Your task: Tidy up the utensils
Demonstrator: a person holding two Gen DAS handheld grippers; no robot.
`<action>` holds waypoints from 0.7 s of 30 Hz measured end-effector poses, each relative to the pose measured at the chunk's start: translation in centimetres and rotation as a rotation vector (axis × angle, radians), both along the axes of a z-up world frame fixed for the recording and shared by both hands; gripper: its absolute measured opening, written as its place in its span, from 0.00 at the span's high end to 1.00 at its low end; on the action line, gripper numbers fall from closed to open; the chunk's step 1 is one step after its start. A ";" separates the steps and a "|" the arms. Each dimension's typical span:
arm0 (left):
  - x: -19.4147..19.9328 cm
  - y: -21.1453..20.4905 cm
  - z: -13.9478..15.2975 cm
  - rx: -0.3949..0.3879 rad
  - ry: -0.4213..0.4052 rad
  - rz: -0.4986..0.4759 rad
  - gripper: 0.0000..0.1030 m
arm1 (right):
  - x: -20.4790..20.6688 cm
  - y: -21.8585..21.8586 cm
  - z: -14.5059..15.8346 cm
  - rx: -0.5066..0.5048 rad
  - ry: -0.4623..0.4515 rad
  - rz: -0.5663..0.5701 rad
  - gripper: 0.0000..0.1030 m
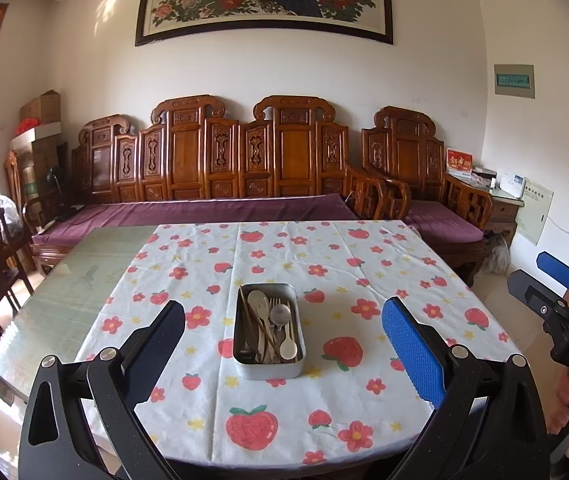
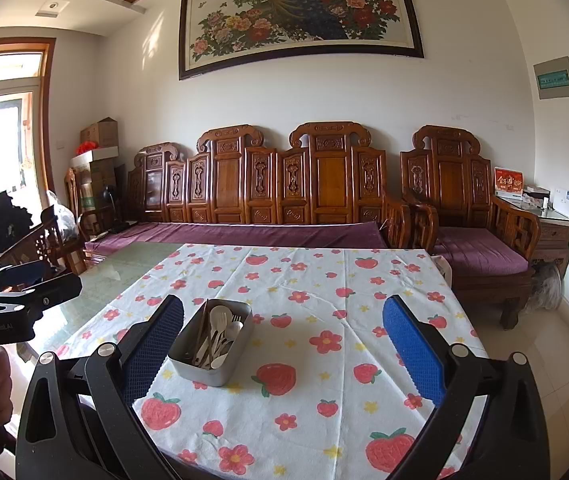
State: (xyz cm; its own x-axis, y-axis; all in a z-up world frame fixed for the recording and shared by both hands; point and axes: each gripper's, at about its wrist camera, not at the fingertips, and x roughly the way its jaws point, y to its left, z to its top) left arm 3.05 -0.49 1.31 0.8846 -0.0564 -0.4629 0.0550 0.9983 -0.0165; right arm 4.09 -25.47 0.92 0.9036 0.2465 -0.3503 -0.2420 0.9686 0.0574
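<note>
A tin (image 1: pixel 269 366) of utensils (image 1: pixel 270 330) sits mid-counter (image 1: pixel 84 280), cloth (image 1: pixel 384 264) bare all round it. Left gripper (image 1: pixel 283 354) and right gripper (image 2: pixel 283 354) hover at the near edge, jaws spread. The right gripper's body reads "DAS".

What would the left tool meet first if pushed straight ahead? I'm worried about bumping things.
Probably the metal tin of utensils: it sits centred between the open left tool fingers, low on the tablecloth. Height is unclear; it might pass above.
</note>
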 end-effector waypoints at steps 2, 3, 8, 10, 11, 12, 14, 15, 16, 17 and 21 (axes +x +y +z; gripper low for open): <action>0.1 -0.1 0.0 0.001 0.000 0.000 0.08 | 0.0 0.0 0.0 -0.002 -0.001 0.000 0.03; 0.1 0.0 0.0 0.002 -0.002 0.001 0.08 | 0.0 0.0 0.0 -0.002 -0.001 0.000 0.03; -0.1 0.0 0.0 0.000 -0.003 -0.001 0.08 | 0.0 -0.1 0.0 -0.001 -0.001 0.001 0.03; 0.0 -0.1 0.0 0.003 -0.004 -0.001 0.08 | 0.0 0.0 0.0 0.000 -0.001 0.000 0.03; 0.0 -0.1 0.0 0.002 -0.003 -0.002 0.08 | 0.0 0.0 0.0 0.000 0.000 0.000 0.03; 0.0 -0.1 0.0 0.001 -0.003 -0.003 0.08 | 0.0 0.0 0.0 -0.001 0.000 -0.001 0.03; 0.0 -0.1 -0.1 0.002 -0.004 -0.003 0.08 | 0.0 0.0 0.0 -0.001 -0.001 -0.001 0.03; 0.0 -0.1 -0.1 0.002 -0.005 -0.004 0.08 | 0.0 0.0 0.0 -0.001 -0.001 -0.001 0.03; 0.0 -0.1 -0.1 0.002 -0.004 -0.004 0.08 | 0.0 0.0 0.0 -0.002 -0.002 -0.001 0.03; 0.0 -0.1 -0.1 0.003 -0.004 -0.006 0.08 | 0.0 0.0 0.0 -0.002 -0.002 -0.002 0.03; 0.0 -0.1 0.0 0.002 -0.004 -0.006 0.08 | 0.0 0.0 0.0 -0.001 -0.001 -0.002 0.03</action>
State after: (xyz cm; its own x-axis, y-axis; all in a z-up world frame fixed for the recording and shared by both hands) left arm 3.05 -0.64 1.28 0.8862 -0.0607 -0.4594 0.0611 0.9980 -0.0140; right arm 4.09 -25.45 0.95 0.9046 0.2442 -0.3494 -0.2398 0.9692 0.0564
